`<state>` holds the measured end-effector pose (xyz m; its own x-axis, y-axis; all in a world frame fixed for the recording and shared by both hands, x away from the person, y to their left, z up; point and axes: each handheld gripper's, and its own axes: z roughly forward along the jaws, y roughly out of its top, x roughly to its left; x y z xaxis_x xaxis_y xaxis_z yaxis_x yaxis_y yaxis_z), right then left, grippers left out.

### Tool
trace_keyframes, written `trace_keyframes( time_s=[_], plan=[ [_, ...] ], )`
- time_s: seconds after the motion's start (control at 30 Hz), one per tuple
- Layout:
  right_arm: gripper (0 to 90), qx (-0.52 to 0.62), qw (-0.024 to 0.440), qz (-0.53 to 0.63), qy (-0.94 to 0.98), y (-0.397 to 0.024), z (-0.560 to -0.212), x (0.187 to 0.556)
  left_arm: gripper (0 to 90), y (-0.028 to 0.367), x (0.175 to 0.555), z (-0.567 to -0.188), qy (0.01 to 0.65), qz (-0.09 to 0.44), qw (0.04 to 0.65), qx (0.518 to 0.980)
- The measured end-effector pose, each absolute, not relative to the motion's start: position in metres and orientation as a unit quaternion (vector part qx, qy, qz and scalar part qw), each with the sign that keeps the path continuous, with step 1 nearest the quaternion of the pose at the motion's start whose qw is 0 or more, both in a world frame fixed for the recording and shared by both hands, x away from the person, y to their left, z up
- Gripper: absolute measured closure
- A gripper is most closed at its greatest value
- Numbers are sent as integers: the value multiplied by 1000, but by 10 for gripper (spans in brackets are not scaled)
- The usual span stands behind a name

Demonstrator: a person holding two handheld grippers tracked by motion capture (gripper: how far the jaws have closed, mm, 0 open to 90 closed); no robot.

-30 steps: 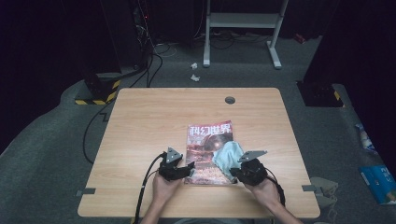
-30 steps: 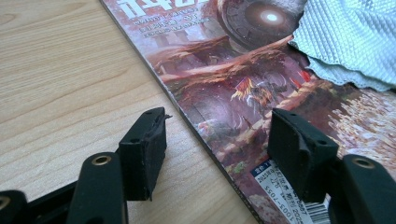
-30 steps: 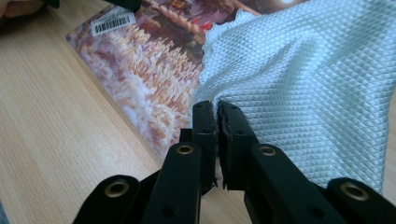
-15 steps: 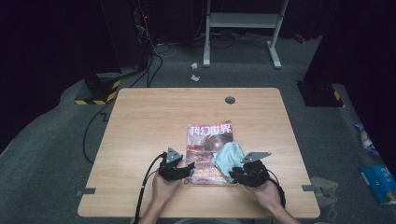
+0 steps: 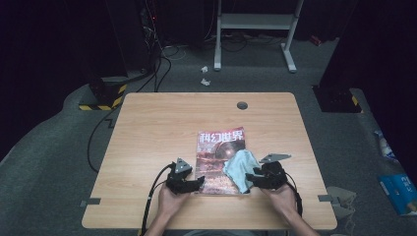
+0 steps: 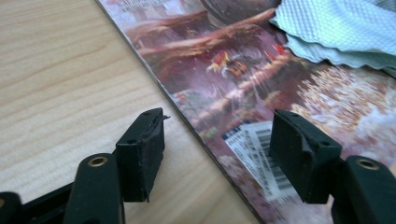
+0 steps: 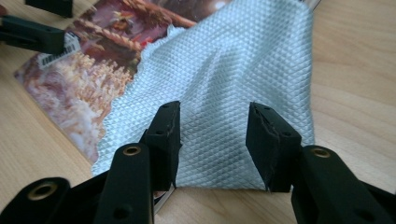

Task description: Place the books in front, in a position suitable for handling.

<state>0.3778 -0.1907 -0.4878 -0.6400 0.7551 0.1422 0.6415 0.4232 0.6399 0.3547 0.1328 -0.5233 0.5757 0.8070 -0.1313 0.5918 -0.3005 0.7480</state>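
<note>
The light wooden table (image 5: 147,147) stands on grey carpet in a dark room, with a cable bundle at 11 o'clock, a white metal frame (image 5: 255,29) at 12 o'clock and a cable hole (image 5: 242,105) near the far edge. At 6 o'clock, the left gripper (image 6: 217,140) is released, jaws astride the left edge of the magazine (image 5: 216,157); the right gripper (image 7: 212,135) has just been opening, its jaws over the pale blue cloth (image 7: 243,70) on the magazine's lower right corner, pads apart from it. The cloth hides part of the cover, the forearms are cut off at the bottom edge, and floor items at 3 o'clock are indistinct.
</note>
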Motion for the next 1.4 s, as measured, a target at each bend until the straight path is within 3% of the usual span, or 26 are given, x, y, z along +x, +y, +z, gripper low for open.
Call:
trace_keyframes(
  time_s=[0.3, 1.17, 1.33, 1.4],
  plan=[
    [552, 420, 71, 317, 847, -182, -502, 387, 364, 119, 361, -520, 434, 128, 381, 806],
    [612, 422, 124, 294, 849, -170, -500, 460, 357, 104, 410, -520, 457, 144, 371, 795],
    [829, 383, 151, 274, 869, -165, -490, 448, 348, 111, 407, -519, 456, 141, 372, 796],
    [844, 377, 150, 273, 872, -165, -489, 445, 348, 115, 405, -520, 457, 146, 374, 794]
  ],
)
